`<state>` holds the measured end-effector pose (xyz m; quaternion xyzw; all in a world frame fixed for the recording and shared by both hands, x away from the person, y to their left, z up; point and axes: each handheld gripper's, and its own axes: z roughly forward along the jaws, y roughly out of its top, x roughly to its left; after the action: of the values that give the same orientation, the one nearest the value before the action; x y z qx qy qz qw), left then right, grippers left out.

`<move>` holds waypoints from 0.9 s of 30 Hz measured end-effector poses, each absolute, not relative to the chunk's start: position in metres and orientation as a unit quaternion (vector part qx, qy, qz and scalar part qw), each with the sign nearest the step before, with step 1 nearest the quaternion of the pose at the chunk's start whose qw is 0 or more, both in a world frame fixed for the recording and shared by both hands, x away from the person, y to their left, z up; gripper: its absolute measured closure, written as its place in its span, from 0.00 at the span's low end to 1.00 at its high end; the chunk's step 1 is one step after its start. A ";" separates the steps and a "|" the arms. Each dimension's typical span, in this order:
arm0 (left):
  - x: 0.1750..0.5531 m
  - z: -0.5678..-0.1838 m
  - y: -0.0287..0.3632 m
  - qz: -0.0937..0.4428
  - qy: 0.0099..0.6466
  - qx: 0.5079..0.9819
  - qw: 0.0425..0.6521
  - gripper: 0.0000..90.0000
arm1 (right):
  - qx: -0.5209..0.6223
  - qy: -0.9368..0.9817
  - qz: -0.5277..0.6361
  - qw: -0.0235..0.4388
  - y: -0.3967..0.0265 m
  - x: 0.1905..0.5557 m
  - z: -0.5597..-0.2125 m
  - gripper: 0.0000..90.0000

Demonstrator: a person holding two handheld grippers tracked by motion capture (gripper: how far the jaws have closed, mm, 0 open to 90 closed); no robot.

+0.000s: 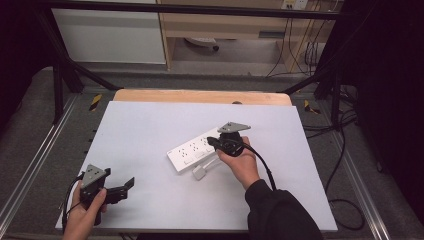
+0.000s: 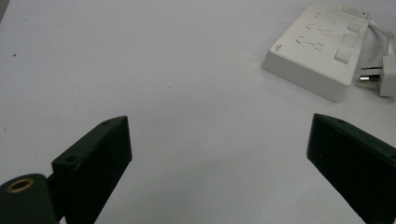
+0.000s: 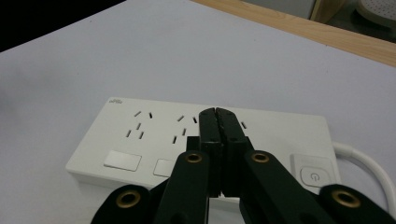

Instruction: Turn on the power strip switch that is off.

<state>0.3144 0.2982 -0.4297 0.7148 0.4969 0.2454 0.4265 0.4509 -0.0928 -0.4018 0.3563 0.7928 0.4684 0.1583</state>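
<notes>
A white power strip point(image 1: 192, 152) lies at an angle near the middle of the white table point(image 1: 145, 125). Its white plug point(image 1: 200, 172) and cord lie against its near side. My right gripper point(image 1: 214, 142) is shut with nothing between its jaws. In the right gripper view, the right gripper point(image 3: 218, 113) has its joined tips over the strip's point(image 3: 149, 133) socket face, left of the round power button point(image 3: 315, 176). My left gripper point(image 1: 124, 191) rests open at the table's front left corner. In the left gripper view, the left gripper point(image 2: 218, 122) stands wide over bare table, the strip point(image 2: 322, 46) and plug point(image 2: 386, 74) far off.
A wooden strip point(image 1: 200, 96) runs along the table's far edge. Black frame posts point(image 1: 60, 85) stand at the back corners. Dark cables point(image 1: 345, 150) trail on the floor to the right. A cabinet and shelf stand behind the table.
</notes>
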 end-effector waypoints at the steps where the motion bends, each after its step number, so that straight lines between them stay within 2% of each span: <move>1: 0.314 -0.430 0.298 0.246 0.497 0.715 0.427 0.07 | 0.355 0.794 0.468 0.159 -0.093 0.451 -0.402 1.00; 27: 0.315 -0.430 0.296 0.248 0.491 0.721 0.422 0.07 | 0.364 0.796 0.461 0.144 -0.077 0.448 -0.432 1.00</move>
<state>0.3149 0.2962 -0.4298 0.7207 0.4905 0.2484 0.4222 0.4478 -0.0767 -0.4321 0.3641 0.7965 0.4607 0.1442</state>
